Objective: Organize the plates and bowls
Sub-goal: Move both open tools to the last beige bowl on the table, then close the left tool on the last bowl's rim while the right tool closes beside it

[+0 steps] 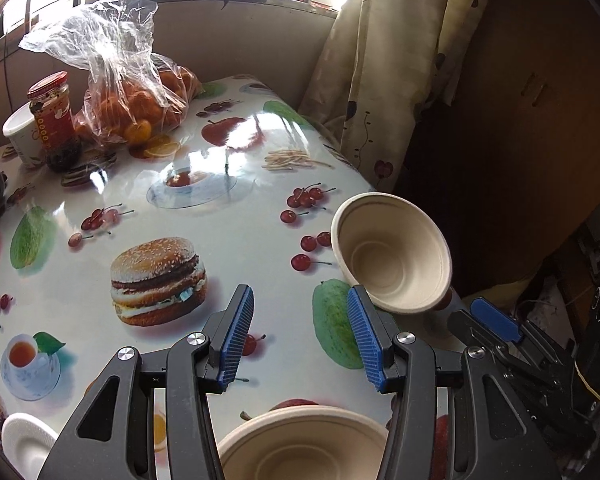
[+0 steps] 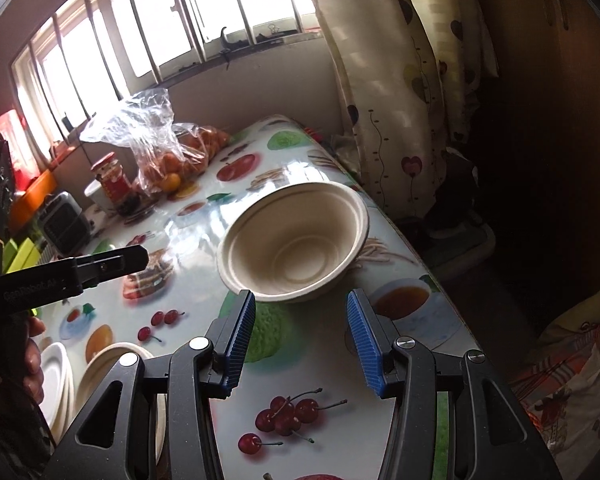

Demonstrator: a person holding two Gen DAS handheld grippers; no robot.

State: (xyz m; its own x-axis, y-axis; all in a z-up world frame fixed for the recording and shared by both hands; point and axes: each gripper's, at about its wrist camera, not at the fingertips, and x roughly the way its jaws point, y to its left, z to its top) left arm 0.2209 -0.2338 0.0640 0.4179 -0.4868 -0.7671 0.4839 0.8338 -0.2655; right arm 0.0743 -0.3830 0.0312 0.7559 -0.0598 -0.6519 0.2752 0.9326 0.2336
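Near the table's right edge sits a beige bowl — just beyond the right gripper, jaws spread, empty. Left gripper — likewise agape above another bowl.

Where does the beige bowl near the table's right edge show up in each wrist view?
Left wrist: the beige bowl is right of centre, looking tilted, beyond the left gripper.
Right wrist: same bowl sits centre frame, just ahead of the right gripper.
Shared landmark: the bag of oranges at the table's far end.
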